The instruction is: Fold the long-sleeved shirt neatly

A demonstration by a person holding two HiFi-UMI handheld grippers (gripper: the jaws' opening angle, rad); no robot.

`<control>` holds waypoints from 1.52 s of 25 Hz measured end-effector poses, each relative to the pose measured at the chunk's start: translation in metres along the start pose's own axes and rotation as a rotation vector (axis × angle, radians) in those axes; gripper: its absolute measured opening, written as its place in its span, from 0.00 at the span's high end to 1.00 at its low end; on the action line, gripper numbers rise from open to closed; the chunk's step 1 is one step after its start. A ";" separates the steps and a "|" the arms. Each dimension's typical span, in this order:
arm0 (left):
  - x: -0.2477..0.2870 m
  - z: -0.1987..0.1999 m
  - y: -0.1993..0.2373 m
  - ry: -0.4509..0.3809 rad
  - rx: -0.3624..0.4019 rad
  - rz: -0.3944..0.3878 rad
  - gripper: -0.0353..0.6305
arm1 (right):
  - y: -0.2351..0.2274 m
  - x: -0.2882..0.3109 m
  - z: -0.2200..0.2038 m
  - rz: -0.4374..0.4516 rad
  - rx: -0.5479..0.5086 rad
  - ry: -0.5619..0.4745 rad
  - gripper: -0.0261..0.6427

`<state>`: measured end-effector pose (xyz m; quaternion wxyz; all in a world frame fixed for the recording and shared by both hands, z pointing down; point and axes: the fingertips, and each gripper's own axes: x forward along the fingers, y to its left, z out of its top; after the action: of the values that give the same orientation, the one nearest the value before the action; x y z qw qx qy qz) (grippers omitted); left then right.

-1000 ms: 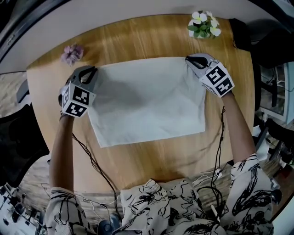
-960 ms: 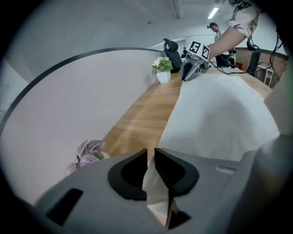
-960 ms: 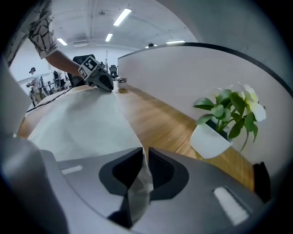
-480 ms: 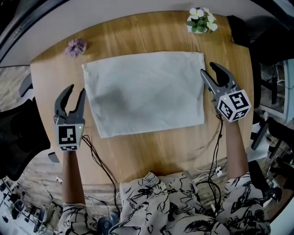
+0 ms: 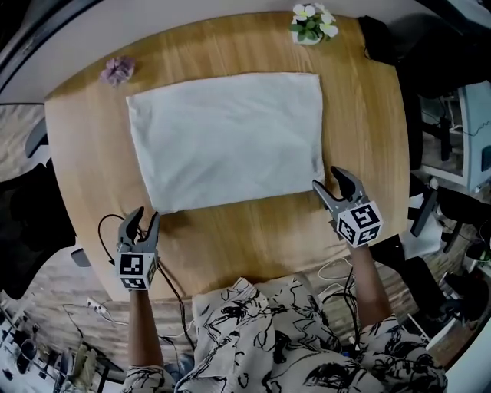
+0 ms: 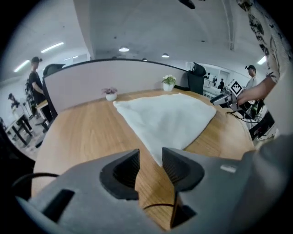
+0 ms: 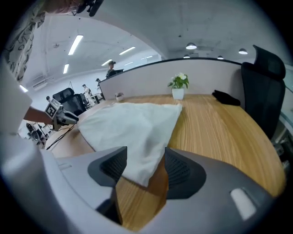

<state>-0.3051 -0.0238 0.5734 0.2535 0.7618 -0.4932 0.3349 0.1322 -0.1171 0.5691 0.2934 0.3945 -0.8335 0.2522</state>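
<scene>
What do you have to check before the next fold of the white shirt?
1. Shirt lies flat in a rectangle on the table: ok.
2. Left hand-held gripper open and empty: ok. Its jaws have just been opening, with only wood between them.
3. Right hand-held gripper open: ok. Its jaws have just been opening, with the shirt's near corner between them, unpinched.
4. Left jaws around their corner: not ok. It lies just ahead.
5. White flowers and purple flowers clear of the shirt: ok.
6. Sleeves tucked inside: cannot tell.
</scene>
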 end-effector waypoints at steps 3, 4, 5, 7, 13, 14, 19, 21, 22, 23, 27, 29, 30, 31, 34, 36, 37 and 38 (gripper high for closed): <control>0.006 -0.021 -0.008 0.024 -0.059 -0.023 0.69 | 0.000 -0.001 -0.031 -0.009 0.063 0.038 0.56; 0.008 -0.024 -0.009 0.025 -0.074 -0.033 0.69 | 0.001 -0.001 -0.037 -0.006 0.084 0.043 0.56; 0.010 -0.025 -0.010 0.026 -0.085 -0.043 0.69 | 0.001 0.000 -0.041 -0.005 0.099 0.048 0.56; 0.013 -0.027 -0.012 0.025 -0.098 -0.060 0.69 | 0.001 0.000 -0.047 -0.011 0.119 0.056 0.60; 0.012 -0.021 -0.022 0.014 -0.078 -0.121 0.91 | 0.005 -0.001 -0.047 -0.005 0.152 0.060 0.90; 0.010 -0.020 -0.022 0.012 -0.082 -0.122 0.91 | 0.004 -0.002 -0.046 -0.007 0.153 0.061 0.91; -0.005 -0.028 -0.022 0.014 -0.128 -0.105 0.91 | -0.007 -0.018 -0.050 -0.024 0.171 0.056 0.91; -0.004 -0.037 -0.030 0.035 -0.121 -0.113 0.91 | -0.009 -0.017 -0.057 -0.029 0.156 0.067 0.91; -0.004 -0.040 -0.034 0.038 -0.125 -0.115 0.91 | -0.009 -0.017 -0.059 -0.032 0.150 0.070 0.91; -0.005 -0.042 -0.036 0.037 -0.133 -0.113 0.91 | -0.009 -0.018 -0.059 -0.034 0.145 0.071 0.91; -0.006 -0.048 -0.039 0.035 -0.142 -0.086 0.91 | -0.007 -0.018 -0.063 -0.030 0.120 0.080 0.91; -0.005 -0.050 -0.040 0.038 -0.118 -0.067 0.91 | -0.008 -0.018 -0.063 -0.026 0.110 0.080 0.91; -0.005 -0.051 -0.042 0.043 -0.091 -0.058 0.90 | -0.008 -0.017 -0.063 -0.022 0.106 0.079 0.90; -0.006 -0.053 -0.045 0.054 -0.062 -0.055 0.85 | -0.007 -0.018 -0.063 -0.013 0.104 0.078 0.85; -0.019 -0.052 -0.052 0.036 -0.060 -0.040 0.50 | -0.004 -0.032 -0.052 0.026 0.122 0.003 0.56; -0.038 -0.040 -0.049 -0.033 -0.112 0.019 0.50 | -0.009 -0.054 -0.028 0.031 0.138 -0.116 0.47; -0.049 -0.032 -0.046 -0.071 -0.132 0.057 0.50 | -0.011 -0.066 -0.013 0.027 0.134 -0.178 0.47; -0.062 -0.023 -0.045 -0.111 -0.144 0.095 0.50 | -0.013 -0.078 0.003 0.019 0.117 -0.236 0.47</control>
<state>-0.2879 0.0459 0.5392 0.2639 0.7348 -0.5647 0.2675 0.1823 -0.0870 0.5154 0.1674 0.4299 -0.8498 0.2550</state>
